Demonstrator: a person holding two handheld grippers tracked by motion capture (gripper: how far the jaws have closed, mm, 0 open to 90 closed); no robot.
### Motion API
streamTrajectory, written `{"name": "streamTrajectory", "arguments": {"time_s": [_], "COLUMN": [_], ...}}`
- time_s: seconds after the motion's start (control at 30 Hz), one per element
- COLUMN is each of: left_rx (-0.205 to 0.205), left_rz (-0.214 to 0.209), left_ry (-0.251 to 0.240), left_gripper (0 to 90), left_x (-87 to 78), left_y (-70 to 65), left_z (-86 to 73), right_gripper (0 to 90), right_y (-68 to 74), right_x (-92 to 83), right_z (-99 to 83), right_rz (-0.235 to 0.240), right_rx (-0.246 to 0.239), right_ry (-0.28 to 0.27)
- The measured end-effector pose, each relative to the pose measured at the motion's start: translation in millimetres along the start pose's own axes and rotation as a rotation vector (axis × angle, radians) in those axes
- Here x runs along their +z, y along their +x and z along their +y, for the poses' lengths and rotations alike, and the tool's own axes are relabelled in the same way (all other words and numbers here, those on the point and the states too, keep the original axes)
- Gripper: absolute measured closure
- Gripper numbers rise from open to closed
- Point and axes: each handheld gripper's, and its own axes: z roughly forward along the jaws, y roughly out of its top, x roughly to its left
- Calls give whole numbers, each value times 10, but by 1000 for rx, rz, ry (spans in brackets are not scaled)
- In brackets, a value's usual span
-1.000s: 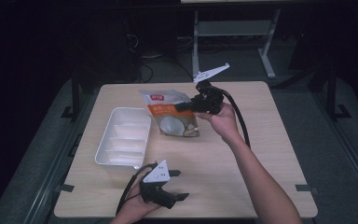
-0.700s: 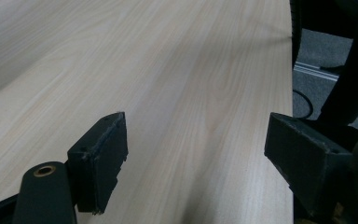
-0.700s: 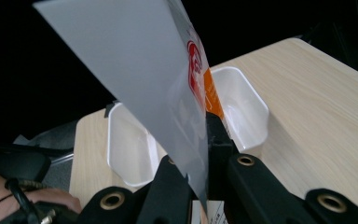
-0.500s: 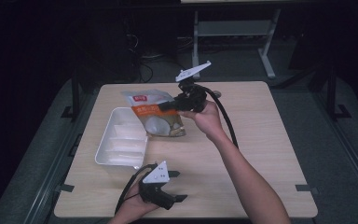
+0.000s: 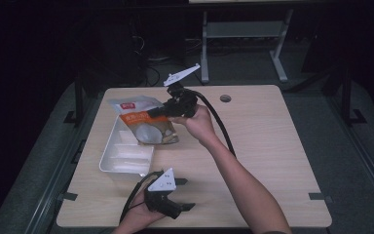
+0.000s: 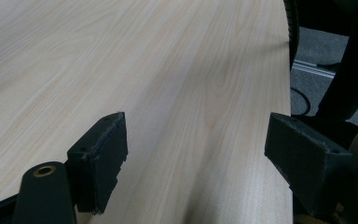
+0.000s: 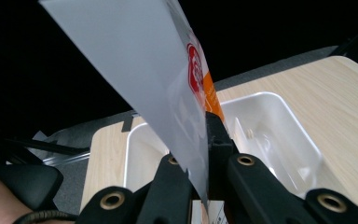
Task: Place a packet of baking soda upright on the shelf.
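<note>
Two claws, one snack bag, one tray, all catalogued relative to the white tray (image 5: 126, 153) on the wooden surface (image 5: 272, 146).

Item 1: right claw (image 5: 157, 113), held in the person's right hand above the far end of the tray. Jaws pressed together on the edge of the snack bag (image 5: 143, 124); in the right gripper view the white bag wall (image 7: 168, 93) runs up between the two black jaws, pinched tight, with the tray (image 7: 270, 135) below and beyond it.

Item 2: snack bag, white with an orange band and a red label. Lifted clear of the surface, hanging tilted over the far end of the tray, partly overlapping the tray's rim as seen from the high view.

Item 3: tray, white plastic, shallow, ribbed floor, lying flat near the surface's left edge.

Item 4: left claw (image 5: 185, 195), held in the left hand at the near edge of the surface, just on the person's side of the tray. Jaws spread wide, nothing between them; bare wood (image 6: 168, 93) under them in the left gripper view.
</note>
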Motion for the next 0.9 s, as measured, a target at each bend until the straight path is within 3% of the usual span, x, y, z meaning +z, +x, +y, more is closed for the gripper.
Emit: {"name": "streamTrajectory", "arguments": {"time_s": [0.37, 0.9], "left_rx": [8, 14], "left_rz": [10, 19], "left_ry": [4, 8], "left_gripper": [210, 209], "left_x": [-9, -30], "left_y": [6, 20], "left_z": [-9, -22], "right_gripper": [897, 897], "right_y": [32, 2], "right_x": [300, 696], "right_z": [86, 66], "right_rz": [37, 76], "right_rx": [-20, -6], "right_ry": [2, 32]}}
